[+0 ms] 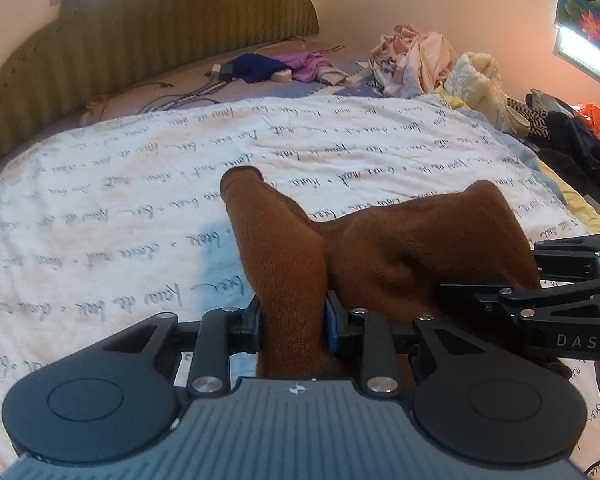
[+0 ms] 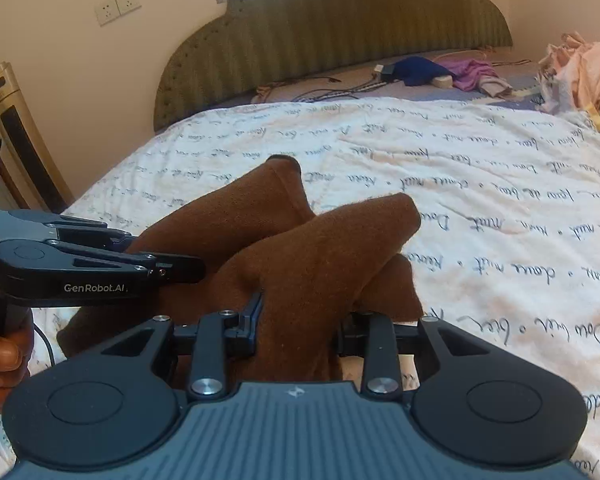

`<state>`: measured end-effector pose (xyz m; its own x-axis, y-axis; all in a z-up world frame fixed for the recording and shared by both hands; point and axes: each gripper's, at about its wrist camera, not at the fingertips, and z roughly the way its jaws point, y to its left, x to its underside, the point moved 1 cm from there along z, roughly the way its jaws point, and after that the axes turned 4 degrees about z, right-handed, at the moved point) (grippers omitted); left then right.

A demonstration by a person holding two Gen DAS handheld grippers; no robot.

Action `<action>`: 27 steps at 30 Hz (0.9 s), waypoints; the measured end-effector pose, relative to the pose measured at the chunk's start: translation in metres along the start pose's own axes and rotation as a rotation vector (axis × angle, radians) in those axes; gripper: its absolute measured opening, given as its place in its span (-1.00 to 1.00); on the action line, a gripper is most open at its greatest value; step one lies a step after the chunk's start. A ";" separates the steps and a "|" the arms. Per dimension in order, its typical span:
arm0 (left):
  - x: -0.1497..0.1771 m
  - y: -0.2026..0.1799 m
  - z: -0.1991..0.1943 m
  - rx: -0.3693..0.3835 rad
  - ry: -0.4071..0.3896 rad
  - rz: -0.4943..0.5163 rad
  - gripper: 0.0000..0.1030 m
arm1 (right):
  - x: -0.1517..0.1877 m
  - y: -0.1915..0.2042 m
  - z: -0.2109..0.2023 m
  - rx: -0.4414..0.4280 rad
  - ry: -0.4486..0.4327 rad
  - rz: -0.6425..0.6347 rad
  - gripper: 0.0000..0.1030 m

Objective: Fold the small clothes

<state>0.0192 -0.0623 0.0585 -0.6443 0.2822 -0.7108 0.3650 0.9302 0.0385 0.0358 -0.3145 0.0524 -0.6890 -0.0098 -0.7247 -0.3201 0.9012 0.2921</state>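
A small brown knitted garment (image 1: 400, 248) hangs bunched above the white bed cover (image 1: 140, 184), with two tube-like ends sticking up. My left gripper (image 1: 292, 320) is shut on one fold of it, blue pads pressing the cloth from both sides. My right gripper (image 1: 460, 292) comes in from the right edge with its tips buried in the same cloth. In the right wrist view my right gripper (image 2: 300, 320) is shut on another fold of the brown garment (image 2: 300, 248). There my left gripper (image 2: 188, 268) reaches in from the left, held by a hand (image 2: 0, 360).
The cover carries printed script and spreads across a bed with a green padded headboard (image 1: 160, 20). Blue and purple clothes (image 1: 260, 68) and cables (image 1: 188, 94) lie near the headboard. A heap of pale laundry (image 1: 416, 60) and dark clothes (image 1: 572, 136) line the right side. A tower fan (image 2: 20, 132) stands left.
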 end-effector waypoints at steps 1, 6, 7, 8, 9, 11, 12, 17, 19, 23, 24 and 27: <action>-0.002 0.008 -0.006 -0.012 -0.015 -0.005 -0.39 | -0.006 0.006 0.002 -0.008 -0.011 -0.005 -0.38; -0.002 0.029 -0.024 -0.074 -0.064 0.025 -0.38 | -0.020 0.029 0.009 -0.046 -0.047 -0.011 -0.38; 0.002 0.032 -0.020 -0.075 -0.052 0.013 -0.35 | -0.017 0.029 0.016 -0.046 -0.037 -0.001 -0.38; 0.009 0.036 -0.012 -0.078 -0.028 0.003 -0.34 | -0.013 0.027 0.026 -0.050 -0.013 0.016 -0.36; 0.018 0.042 0.001 -0.075 0.008 -0.014 -0.33 | -0.008 0.022 0.037 -0.059 0.019 0.037 -0.35; 0.041 0.056 0.029 -0.035 0.091 -0.100 -0.32 | 0.010 0.016 0.069 -0.043 0.093 0.044 -0.18; 0.056 0.064 0.040 -0.052 0.115 -0.128 -0.32 | 0.019 0.013 0.081 -0.005 0.111 0.038 -0.10; 0.090 0.091 0.005 0.063 0.027 -0.296 -0.21 | 0.045 -0.005 0.060 -0.061 0.017 0.166 0.35; 0.095 0.095 -0.010 0.104 0.011 -0.324 -0.07 | 0.054 -0.002 0.045 -0.047 -0.007 0.145 0.62; 0.113 0.092 -0.009 0.180 0.079 -0.362 0.25 | 0.068 -0.004 0.035 -0.070 0.009 0.183 0.68; 0.120 0.091 -0.004 0.179 0.102 -0.374 0.24 | 0.072 -0.005 0.037 -0.078 0.021 0.192 0.68; 0.138 0.092 0.006 0.221 0.116 -0.431 -0.35 | 0.085 -0.006 0.047 -0.140 0.050 0.190 0.59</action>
<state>-0.0319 0.0602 -0.0402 -0.8336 -0.0808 -0.5464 0.1749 0.8997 -0.3999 0.0096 -0.3003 -0.0400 -0.7757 0.1294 -0.6177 -0.2664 0.8202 0.5063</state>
